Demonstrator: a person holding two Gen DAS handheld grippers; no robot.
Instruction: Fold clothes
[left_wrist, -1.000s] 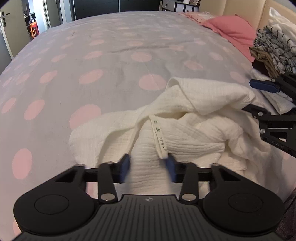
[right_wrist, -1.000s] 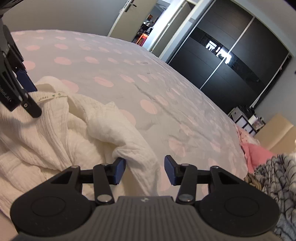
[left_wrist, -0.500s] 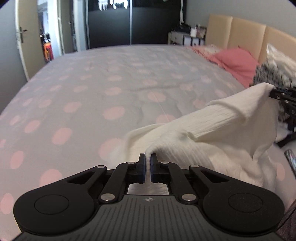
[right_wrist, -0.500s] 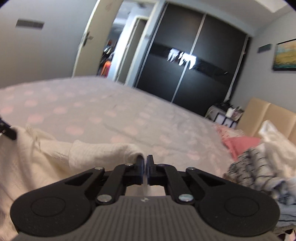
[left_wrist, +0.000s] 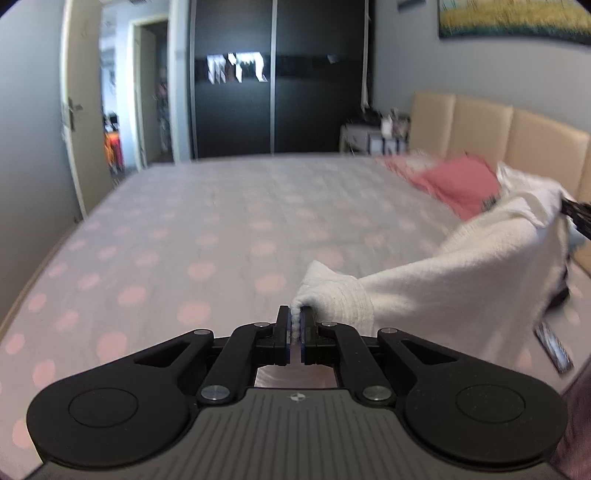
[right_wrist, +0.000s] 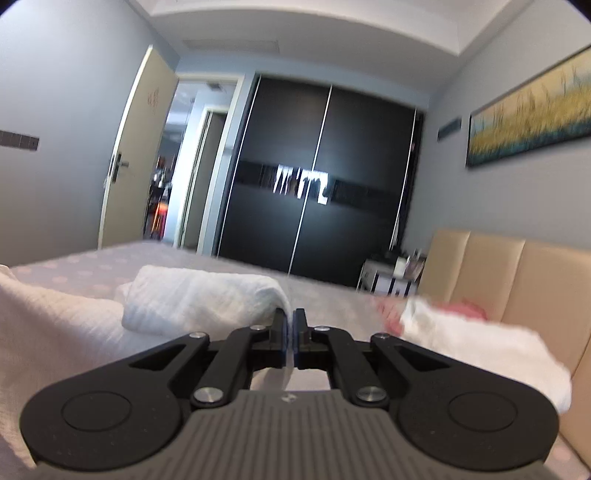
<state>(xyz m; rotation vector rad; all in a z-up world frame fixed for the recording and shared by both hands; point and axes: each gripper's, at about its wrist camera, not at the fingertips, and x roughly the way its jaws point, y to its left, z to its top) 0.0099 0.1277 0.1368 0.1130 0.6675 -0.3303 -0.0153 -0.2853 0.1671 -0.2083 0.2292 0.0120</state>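
Left gripper (left_wrist: 294, 325) sits lower centre of its frame, jaws nearly together w/ a bunched edge of the white garment (left_wrist: 454, 280) pinched between the blue pads. From that pinch the cloth runs up and to the right edge of frame, raised above the bed (left_wrist: 221, 240), where the black fingers of the other tool show at far right, touching the cloth's upper corner. Fabric is crinkled, off-white; lower part hangs down at right.

Right gripper (right_wrist: 290, 328), lower centre of its frame, jaws likewise pressed to a thin gap w/ a fold of the same white garment (right_wrist: 199, 299) clamped in it; a strip of cloth passes down through the gap. Rolled portion lies left of the jaws, more cloth fills lower left corner.

Bed cover: grey w/ pink dots, approx. flat. Pink pillow (left_wrist: 458, 184) at right of left-wrist frame, near the beige headboard (left_wrist: 517, 136). Second white cloth (right_wrist: 480, 347) at right of right-wrist frame; what it rests on cannot be told, blurred. Dark wardrobe (right_wrist: 317, 177) centre background, door (right_wrist: 133, 155) upper left, painting (right_wrist: 528, 118) upper right. Both frames show motion blur.
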